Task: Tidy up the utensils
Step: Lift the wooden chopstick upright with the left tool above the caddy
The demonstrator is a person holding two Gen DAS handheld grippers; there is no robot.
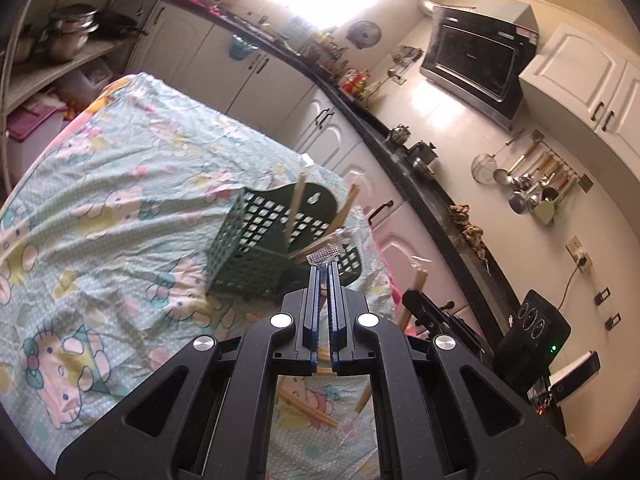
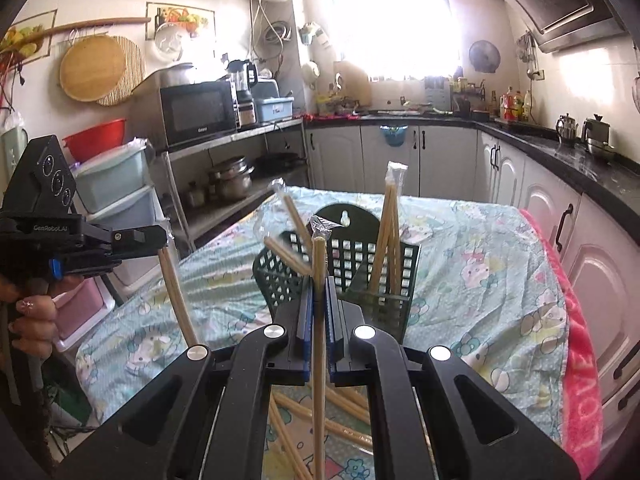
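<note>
A dark green lattice utensil basket (image 1: 256, 248) stands on the table; it also shows in the right wrist view (image 2: 360, 264) with several wrapped chopstick pairs (image 2: 390, 232) leaning in it. My left gripper (image 1: 324, 270) is shut on a wrapped chopstick pair (image 1: 326, 254) by its clear wrapper end; the sticks hang down below it, as the right wrist view shows (image 2: 178, 292). My right gripper (image 2: 319, 282) is shut on another wrapped chopstick pair (image 2: 319, 320), held upright in front of the basket. More wrapped pairs (image 2: 320, 412) lie on the cloth beneath.
The table carries a pale green cartoon-print cloth (image 1: 120, 184). Kitchen cabinets and a black counter (image 2: 560, 152) run along the right. A shelf with pots (image 2: 232, 180) and stacked plastic drawers (image 2: 116, 200) stand to the left. A pink towel (image 2: 576, 340) hangs at the table's right edge.
</note>
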